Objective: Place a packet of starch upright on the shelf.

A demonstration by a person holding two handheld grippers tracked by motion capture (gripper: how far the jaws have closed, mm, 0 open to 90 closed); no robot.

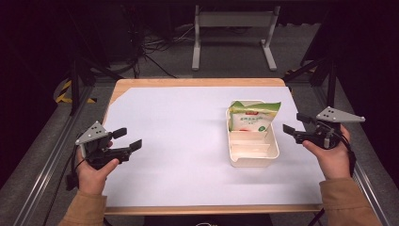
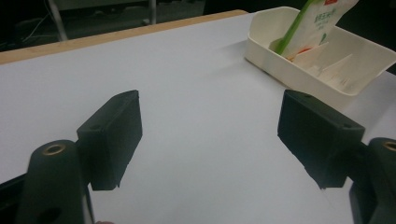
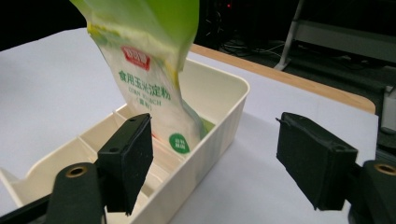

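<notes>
A cream divided tray (image 1: 252, 159) sits right of centre on the white-covered table. A green and white pouch (image 1: 251, 117) with red label stands tilted in its far compartment. My right gripper (image 1: 294, 123) hovers just right of the tray, jaws wide open, touching nothing. In the right gripper view the gripper (image 3: 215, 158) faces the tray's wall (image 3: 224, 121) and the pouch (image 3: 149, 88). My left gripper (image 1: 128, 138) is open at the table's left side, holding nothing. The left gripper view has that gripper (image 2: 210, 135) over bare white sheet, with the tray (image 2: 299, 70) and pouch (image 2: 317, 23) farther off.
A white sheet (image 1: 179, 141) covers most of the wooden table (image 1: 197, 83). Beyond the far edge stand a grey metal frame (image 1: 233, 33) and loose cables (image 1: 155, 44) on the floor. Metal rails run along both sides of the table.
</notes>
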